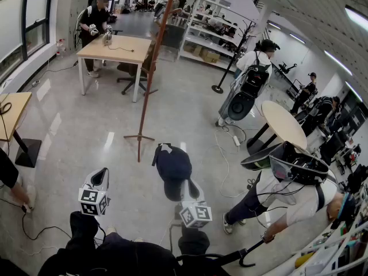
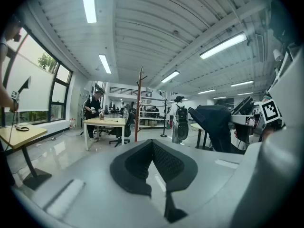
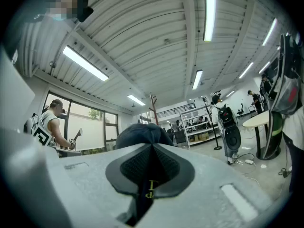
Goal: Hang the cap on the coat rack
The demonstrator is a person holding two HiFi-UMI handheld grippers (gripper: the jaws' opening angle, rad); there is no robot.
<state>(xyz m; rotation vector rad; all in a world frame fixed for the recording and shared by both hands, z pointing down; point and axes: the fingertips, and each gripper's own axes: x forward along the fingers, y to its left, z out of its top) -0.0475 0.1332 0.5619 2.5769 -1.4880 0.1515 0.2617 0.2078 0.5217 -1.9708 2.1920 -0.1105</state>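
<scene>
A dark navy cap [image 1: 172,164] hangs in front of me, its crown pointing away. My right gripper [image 1: 187,190] is shut on its near edge. In the right gripper view the cap [image 3: 138,132] bulges above the pads, and dark fabric with yellow print sits pinched in the right gripper [image 3: 151,151]. My left gripper [image 1: 102,173] is to the cap's left, shut and holding nothing. In its own view the left gripper [image 2: 152,144] has its pads together, with the cap [image 2: 214,123] off to the right. The coat rack [image 1: 150,68], a tall brown wooden pole on a spread foot, stands on the floor just ahead.
A wooden table [image 1: 115,48] with a person at it stands behind the rack. A person with a backpack [image 1: 252,79] stands at right, another bends over [image 1: 290,194] close by. Round table [image 1: 286,123], floor cables [image 1: 229,154], side table [image 1: 11,111] and shelves [image 1: 204,45] surround the space.
</scene>
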